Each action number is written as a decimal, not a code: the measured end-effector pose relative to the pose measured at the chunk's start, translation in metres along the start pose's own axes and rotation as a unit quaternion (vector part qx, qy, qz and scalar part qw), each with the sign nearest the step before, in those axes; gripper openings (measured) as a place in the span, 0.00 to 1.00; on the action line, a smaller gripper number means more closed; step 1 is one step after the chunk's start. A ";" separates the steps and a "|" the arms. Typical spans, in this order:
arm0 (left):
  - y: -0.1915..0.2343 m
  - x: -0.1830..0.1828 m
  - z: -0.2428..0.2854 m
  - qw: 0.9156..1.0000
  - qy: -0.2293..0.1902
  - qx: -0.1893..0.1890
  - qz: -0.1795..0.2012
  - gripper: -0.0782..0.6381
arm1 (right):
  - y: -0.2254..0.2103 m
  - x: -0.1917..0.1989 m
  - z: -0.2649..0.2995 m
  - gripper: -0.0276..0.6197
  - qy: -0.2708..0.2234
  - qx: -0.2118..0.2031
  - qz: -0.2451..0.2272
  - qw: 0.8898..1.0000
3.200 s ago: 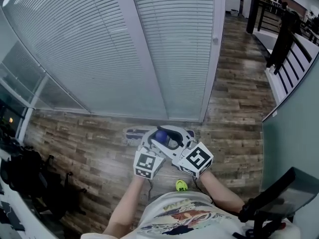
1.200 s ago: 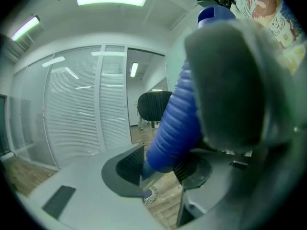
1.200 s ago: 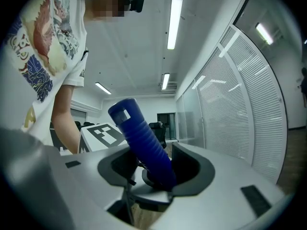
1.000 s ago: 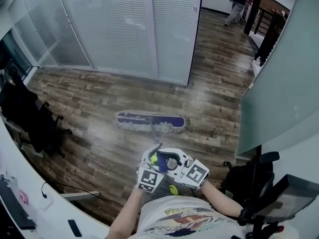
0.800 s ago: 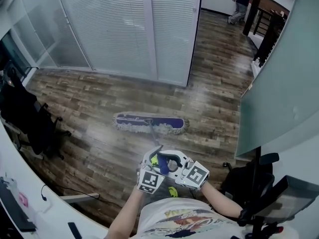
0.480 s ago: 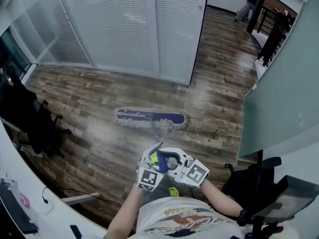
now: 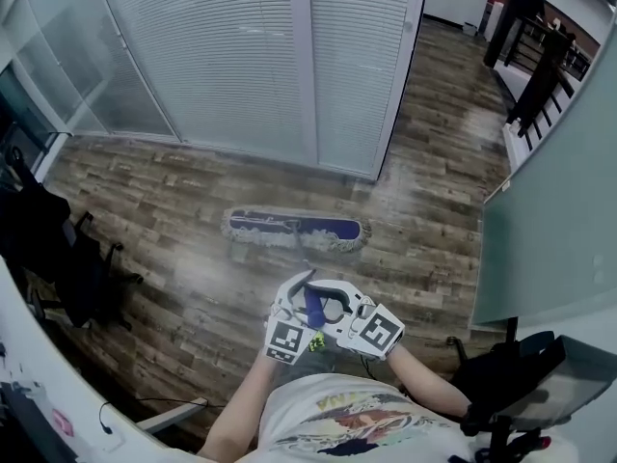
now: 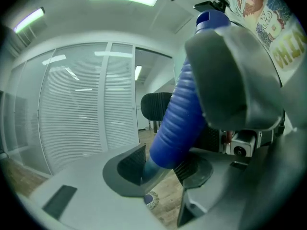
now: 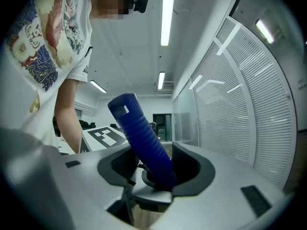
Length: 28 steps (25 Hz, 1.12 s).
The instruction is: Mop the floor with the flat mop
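Observation:
The flat mop's blue, fringed head lies flat on the wooden floor in front of me. Its thin pole rises to a blue ribbed grip between my hands. My left gripper and right gripper face each other, both shut on that grip. In the left gripper view the grip runs steeply through the left gripper, with the right gripper's grey body just behind it. In the right gripper view the grip leans up out of the right gripper.
A glass wall with white blinds runs along the far side. A black office chair stands at the left, another chair at the lower right. A frosted partition fills the right. A dark railing stands at the top right.
The wall, floor planks and chairs have slid down and right in view while the mop head and grippers kept their place, so the mop has slid over the floor. Both grips unchanged.

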<state>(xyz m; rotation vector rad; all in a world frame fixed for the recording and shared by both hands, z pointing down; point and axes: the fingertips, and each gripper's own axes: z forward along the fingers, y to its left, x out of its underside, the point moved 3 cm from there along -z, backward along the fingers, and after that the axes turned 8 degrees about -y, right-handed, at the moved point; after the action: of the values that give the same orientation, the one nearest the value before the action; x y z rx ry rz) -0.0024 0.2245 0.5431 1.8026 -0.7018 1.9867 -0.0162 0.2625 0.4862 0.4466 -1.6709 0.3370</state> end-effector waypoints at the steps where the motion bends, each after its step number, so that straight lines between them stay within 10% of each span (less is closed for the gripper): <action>1: 0.016 0.000 0.009 1.000 0.001 0.003 -0.001 0.31 | -0.015 0.000 0.011 0.36 0.000 0.002 0.000 1.000; 28: 0.318 0.035 0.264 1.000 0.015 0.019 0.017 0.32 | -0.375 0.049 0.167 0.36 -0.007 0.006 0.063 0.998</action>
<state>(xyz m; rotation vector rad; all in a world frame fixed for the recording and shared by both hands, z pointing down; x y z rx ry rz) 0.0238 -0.1893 0.5567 1.7901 -0.6947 2.0583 0.0102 -0.1496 0.4983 0.3536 -1.7145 0.4381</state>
